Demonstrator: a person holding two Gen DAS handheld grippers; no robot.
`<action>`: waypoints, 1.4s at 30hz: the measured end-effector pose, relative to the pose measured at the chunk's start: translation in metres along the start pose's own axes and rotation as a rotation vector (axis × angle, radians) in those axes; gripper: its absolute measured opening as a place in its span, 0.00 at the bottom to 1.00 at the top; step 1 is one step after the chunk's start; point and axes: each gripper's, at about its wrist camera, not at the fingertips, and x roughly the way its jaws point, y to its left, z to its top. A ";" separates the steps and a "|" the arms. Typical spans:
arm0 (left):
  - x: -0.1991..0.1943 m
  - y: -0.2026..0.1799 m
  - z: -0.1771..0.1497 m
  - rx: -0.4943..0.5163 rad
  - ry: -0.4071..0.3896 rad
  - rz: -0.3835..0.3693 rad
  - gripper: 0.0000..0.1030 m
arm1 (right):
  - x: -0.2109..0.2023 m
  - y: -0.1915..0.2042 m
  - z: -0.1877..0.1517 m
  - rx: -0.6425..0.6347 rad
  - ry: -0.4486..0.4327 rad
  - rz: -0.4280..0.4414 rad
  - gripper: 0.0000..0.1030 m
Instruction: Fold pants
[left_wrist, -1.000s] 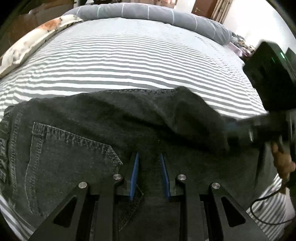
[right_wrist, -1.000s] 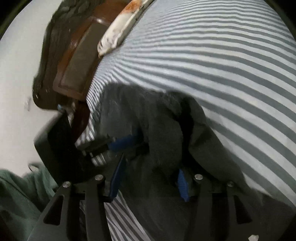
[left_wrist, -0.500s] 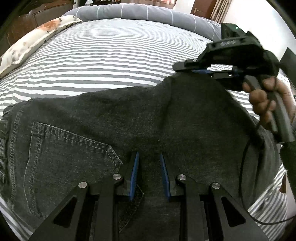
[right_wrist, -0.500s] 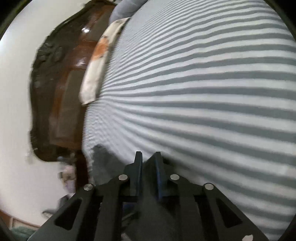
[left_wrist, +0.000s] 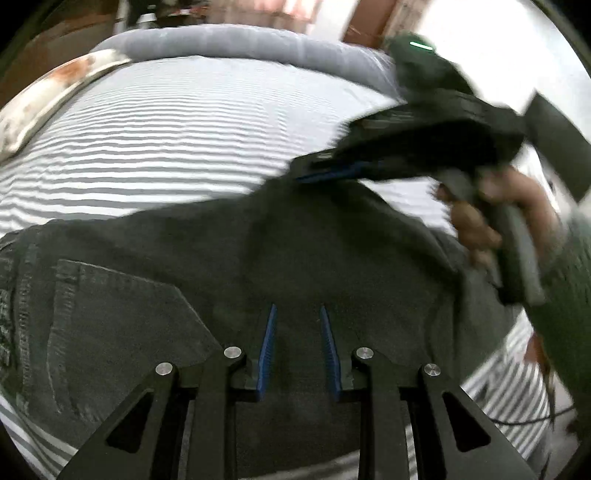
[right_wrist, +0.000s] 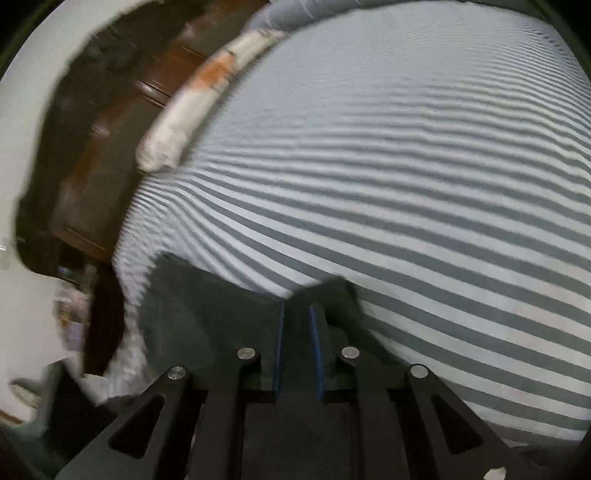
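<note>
A: Where the dark denim pants (left_wrist: 229, 280) lie across the near part of the striped bed (left_wrist: 177, 133), the left wrist view shows a back pocket (left_wrist: 110, 317) at near left. Does the right wrist view show that?

B: No. It shows only a dark strip of the pants (right_wrist: 207, 317) at the near edge, with a wooden headboard (right_wrist: 96, 155) and a flowered pillow (right_wrist: 192, 107) far left. The left view alone shows the right tongs (left_wrist: 332, 171) from outside, with the hand (left_wrist: 491, 214) on their handle.

A: Anything unclear?

B: Both views are smeared by blur, and the pants run out of frame below the tongs.

A: And the tongs?

B: The left tongs (left_wrist: 297, 350) stand narrowly apart with denim between the blue pads; I cannot tell whether they press it. The right tongs (right_wrist: 296, 339) have recently closed and are clamped on a raised fold of the pants.
</note>
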 end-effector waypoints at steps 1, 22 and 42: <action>0.003 -0.004 -0.002 0.014 0.023 -0.004 0.26 | 0.006 -0.004 0.000 0.011 0.004 -0.032 0.13; 0.033 -0.039 -0.045 0.025 0.127 0.122 0.28 | -0.171 -0.057 -0.159 0.273 -0.287 -0.166 0.46; 0.018 -0.085 -0.021 0.022 0.099 0.133 0.52 | -0.247 -0.237 -0.419 0.895 -0.508 -0.022 0.46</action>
